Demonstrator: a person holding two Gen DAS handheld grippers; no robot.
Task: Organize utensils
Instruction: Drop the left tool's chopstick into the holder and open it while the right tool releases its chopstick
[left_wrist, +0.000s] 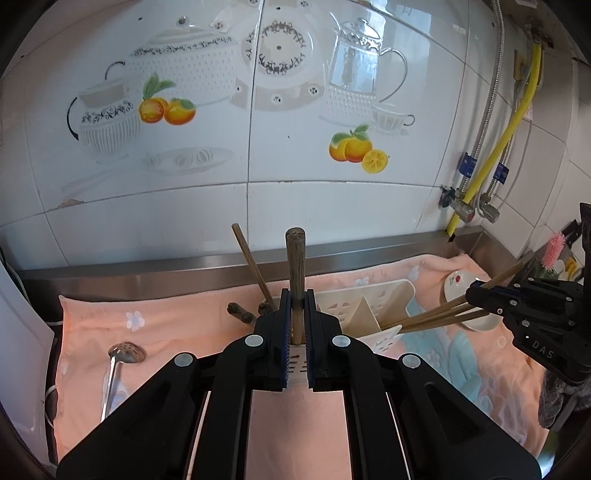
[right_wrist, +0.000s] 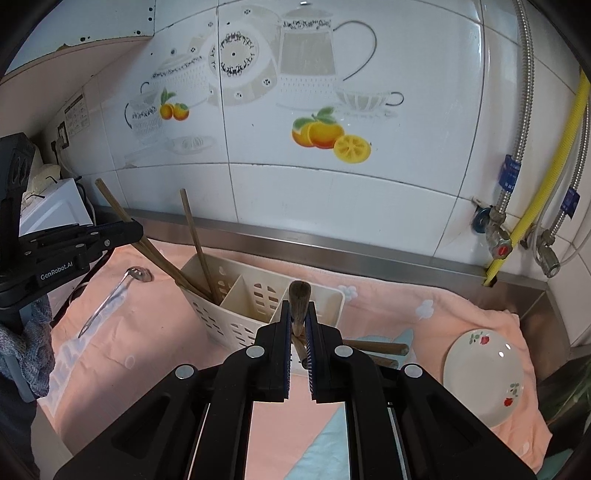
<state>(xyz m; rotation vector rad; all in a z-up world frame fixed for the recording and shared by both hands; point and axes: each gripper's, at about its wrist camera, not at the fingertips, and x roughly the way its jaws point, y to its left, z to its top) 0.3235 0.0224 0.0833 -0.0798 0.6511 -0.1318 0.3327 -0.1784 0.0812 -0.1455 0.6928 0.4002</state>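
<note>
One cream slotted utensil caddy (right_wrist: 258, 306), three compartments, sits mid-frame on the pink towel (right_wrist: 155, 332). Left gripper (left_wrist: 297, 314), bottom centre of its own view, is clenched on one wooden chopstick bundle (left_wrist: 295, 266); from the right wrist view it looks like two sticks slanting down into the caddy's left compartment, count unsure. One loose chopstick (right_wrist: 195, 240) already stands tilted in that left compartment. Right gripper (right_wrist: 298, 325), bottom centre of its view, is clamped on another chopstick bunch (left_wrist: 436, 314); from the left wrist view about three or four sticks fan out toward the caddy's right end, but head-on they merge into one stub.

Two more wooden sticks (right_wrist: 373, 350) lie on the towel just right of the caddy, partly hidden behind the right gripper. One metal slotted spoon (left_wrist: 122, 358) lies lower left in the left view, handle end cut off by the gripper body. One flowered plate (right_wrist: 484, 373) at right, lower rim against the frame edge. Lower ends of all held sticks are hidden inside the caddy or behind the jaws.
</note>
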